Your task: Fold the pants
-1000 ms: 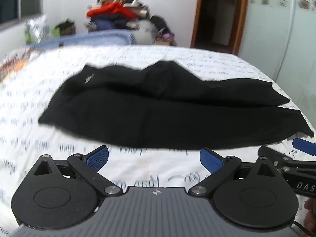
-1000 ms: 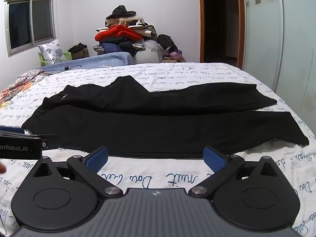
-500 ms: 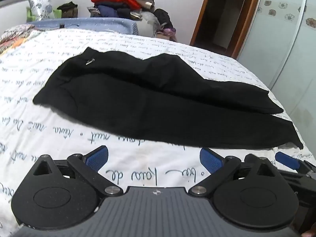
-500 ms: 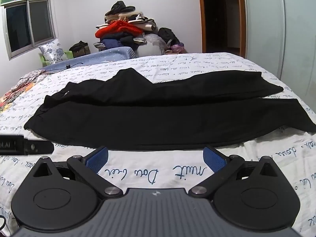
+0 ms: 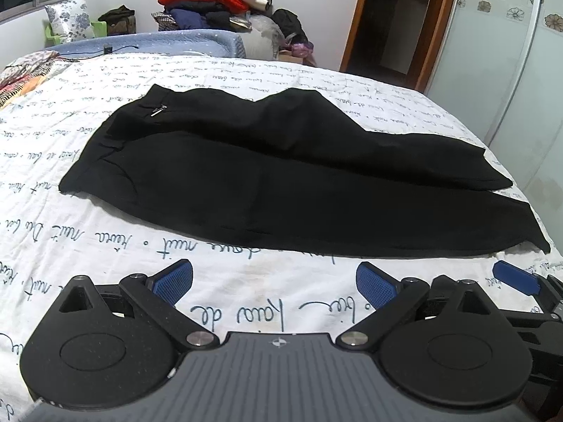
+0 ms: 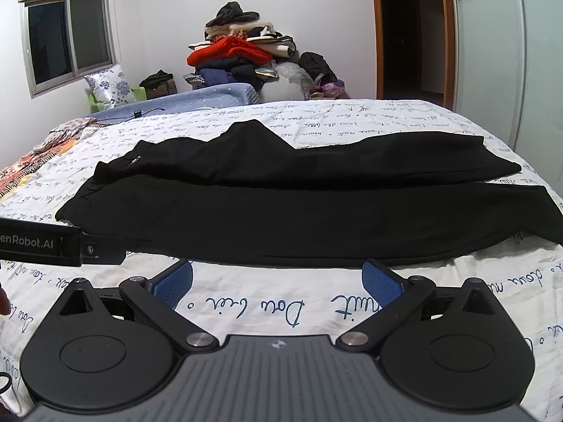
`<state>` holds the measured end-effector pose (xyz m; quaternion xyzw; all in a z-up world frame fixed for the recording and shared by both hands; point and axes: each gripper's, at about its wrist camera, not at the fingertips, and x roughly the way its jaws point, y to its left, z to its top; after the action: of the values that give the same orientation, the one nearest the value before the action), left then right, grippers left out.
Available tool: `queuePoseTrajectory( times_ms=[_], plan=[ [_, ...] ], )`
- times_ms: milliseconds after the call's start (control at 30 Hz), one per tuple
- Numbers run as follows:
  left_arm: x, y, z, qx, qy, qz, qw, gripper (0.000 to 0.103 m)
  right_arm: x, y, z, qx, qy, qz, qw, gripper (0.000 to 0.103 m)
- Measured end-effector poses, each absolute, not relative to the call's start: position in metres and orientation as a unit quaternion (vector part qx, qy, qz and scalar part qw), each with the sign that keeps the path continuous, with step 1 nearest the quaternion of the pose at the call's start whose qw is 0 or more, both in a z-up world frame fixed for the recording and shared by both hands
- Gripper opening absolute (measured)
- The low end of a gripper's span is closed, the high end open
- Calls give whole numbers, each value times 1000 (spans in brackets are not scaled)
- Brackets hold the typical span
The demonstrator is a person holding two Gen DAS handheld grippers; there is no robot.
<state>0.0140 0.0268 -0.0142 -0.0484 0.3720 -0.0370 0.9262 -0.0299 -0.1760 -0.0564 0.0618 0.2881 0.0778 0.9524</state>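
Observation:
Black pants (image 5: 281,176) (image 6: 281,204) lie flat across the white bedsheet with blue handwriting print (image 5: 246,302), waistband to the left, both legs stretching right, the far leg partly overlapping the near one. My left gripper (image 5: 274,283) hovers open in front of the near leg's edge, nothing between its blue pads. My right gripper (image 6: 278,281) is open too, just short of the near hem line. The right gripper's blue fingertip shows at the right edge of the left wrist view; the left gripper's black body shows at the left edge of the right wrist view.
A heap of clothes (image 6: 242,52) sits behind the bed by the far wall. A pillow (image 6: 109,84) and a patterned cloth (image 6: 35,161) lie at the left. A dark doorway (image 6: 408,31) and a white wardrobe (image 5: 510,52) stand to the right.
Both grippers have drifted closer to the near edge of the pants; the left view has risen and tilted. The pants have not moved.

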Motion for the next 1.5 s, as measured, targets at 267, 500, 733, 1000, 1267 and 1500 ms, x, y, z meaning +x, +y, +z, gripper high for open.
queuePoseTrajectory(
  times_ms=[267,500,733,1000,1267,1500],
  plan=[
    [25,35,-9,-38,355,-22,934,100,-23,-178,-58,61,295,72,951,103],
    [41,42,-3,-49,344,-13,938,100,-9,-176,-49,53,286,68,954,103],
    [43,38,-11,-47,352,-27,934,100,1,-173,-43,41,281,67,956,103],
    [41,42,-14,-52,359,-20,932,100,-5,-173,-42,40,277,70,957,103],
    [39,48,-24,-56,383,-10,922,100,-5,-173,-41,40,278,75,957,103],
    [39,51,-23,-58,382,-5,922,100,-3,-172,-40,39,280,77,956,103]
  ],
)
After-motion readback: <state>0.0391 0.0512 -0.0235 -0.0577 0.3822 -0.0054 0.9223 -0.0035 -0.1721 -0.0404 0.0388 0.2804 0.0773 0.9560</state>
